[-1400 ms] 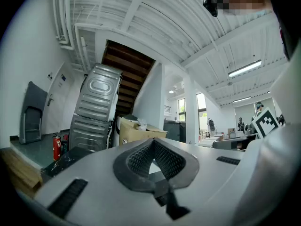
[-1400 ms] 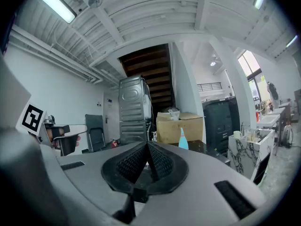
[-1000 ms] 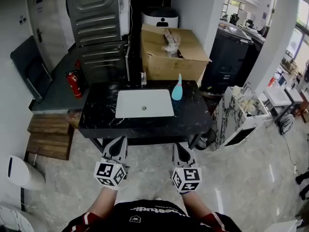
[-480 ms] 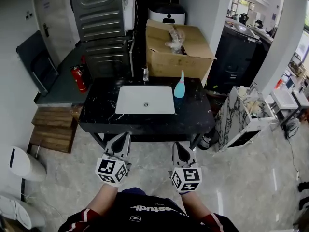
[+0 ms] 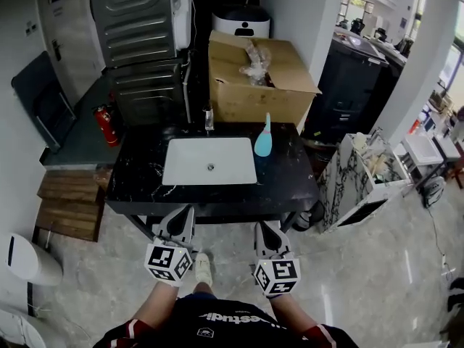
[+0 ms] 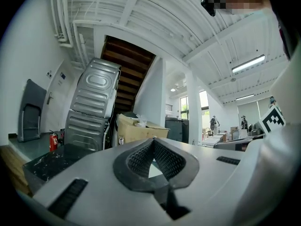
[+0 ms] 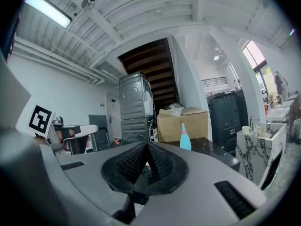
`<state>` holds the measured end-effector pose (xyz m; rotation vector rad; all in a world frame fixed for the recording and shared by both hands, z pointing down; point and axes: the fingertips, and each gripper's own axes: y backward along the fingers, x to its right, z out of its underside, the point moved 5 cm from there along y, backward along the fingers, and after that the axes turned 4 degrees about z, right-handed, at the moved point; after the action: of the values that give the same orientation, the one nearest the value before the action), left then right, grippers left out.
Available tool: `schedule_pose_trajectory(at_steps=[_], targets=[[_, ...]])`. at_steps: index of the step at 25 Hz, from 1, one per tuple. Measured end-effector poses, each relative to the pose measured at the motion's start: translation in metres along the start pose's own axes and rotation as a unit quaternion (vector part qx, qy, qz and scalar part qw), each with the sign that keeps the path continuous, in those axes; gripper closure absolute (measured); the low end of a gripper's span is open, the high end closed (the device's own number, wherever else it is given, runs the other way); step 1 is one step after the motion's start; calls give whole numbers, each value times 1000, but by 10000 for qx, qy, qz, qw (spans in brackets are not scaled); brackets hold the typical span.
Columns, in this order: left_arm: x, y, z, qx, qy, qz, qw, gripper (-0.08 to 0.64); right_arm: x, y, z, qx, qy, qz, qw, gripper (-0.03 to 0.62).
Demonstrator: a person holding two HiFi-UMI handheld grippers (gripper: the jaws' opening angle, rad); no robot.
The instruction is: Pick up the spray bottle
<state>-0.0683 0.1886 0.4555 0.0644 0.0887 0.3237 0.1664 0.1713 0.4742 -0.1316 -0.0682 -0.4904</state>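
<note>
The light-blue spray bottle stands upright on the black marble counter, just right of the white sink basin. It also shows small and far off in the right gripper view. Both grippers hang in front of the counter's near edge, apart from the bottle. My left gripper has its pads together with nothing between them. My right gripper is likewise shut and empty, pointing roughly level toward the counter.
A large cardboard box sits behind the counter, and a faucet stands at the sink's back. A tilted metal appliance and a red fire extinguisher are at the left. A marble-patterned cabinet stands to the right.
Both grippers have moved forward toward the counter and a little down, and the counter's near edge now lies just beyond their tips. A shoe has come into view between them.
</note>
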Motion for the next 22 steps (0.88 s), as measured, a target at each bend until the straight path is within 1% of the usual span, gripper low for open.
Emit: schedule_pose_trajectory(at_steps=[6, 11, 16, 22], targets=[[-48, -65, 2, 64, 54, 154, 9998, 545, 9, -77, -9, -178, 107, 65, 9998, 555], [-110, -121, -6, 115, 55, 209, 9997, 545, 3, -158, -27, -156, 126, 119, 9997, 555], [-171, -173, -18, 144, 15, 331, 9993, 545, -2, -233, -44, -77, 86, 284, 9995, 555], [-228, -219, -22, 168, 141, 483, 9986, 545, -9, -299, -54, -65, 95, 432, 9990, 555]])
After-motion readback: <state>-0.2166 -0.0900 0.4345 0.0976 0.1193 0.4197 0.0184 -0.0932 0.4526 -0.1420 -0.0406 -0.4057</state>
